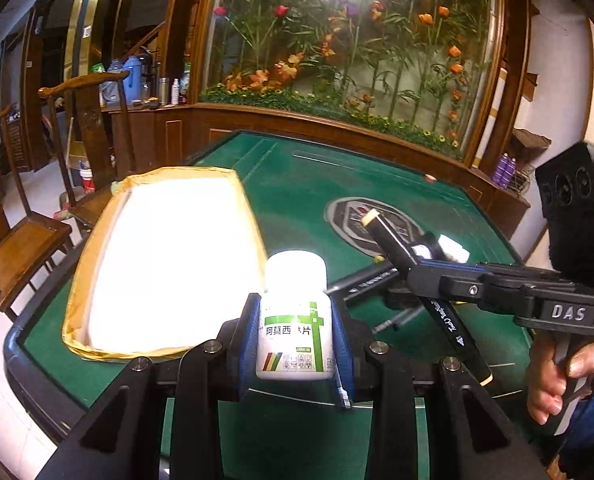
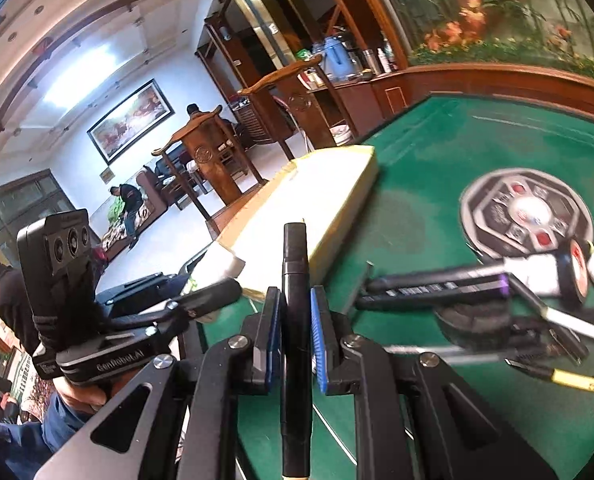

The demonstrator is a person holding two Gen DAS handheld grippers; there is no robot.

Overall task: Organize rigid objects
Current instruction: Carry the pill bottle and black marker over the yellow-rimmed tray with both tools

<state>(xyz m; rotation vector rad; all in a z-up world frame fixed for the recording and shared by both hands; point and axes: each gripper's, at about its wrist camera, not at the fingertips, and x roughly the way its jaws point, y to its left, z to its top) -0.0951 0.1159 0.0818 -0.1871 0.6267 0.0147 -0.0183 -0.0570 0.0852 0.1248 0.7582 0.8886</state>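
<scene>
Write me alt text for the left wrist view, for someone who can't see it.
The left gripper holds a white pill bottle upright above a green felt table, beside a shallow tan-rimmed tray. To the right, the right gripper grips a black marker over more pens on the table.

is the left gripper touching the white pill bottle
Touching. The left wrist view shows the left gripper with its blue-padded jaws pressed against both sides of the pill bottle.
</scene>
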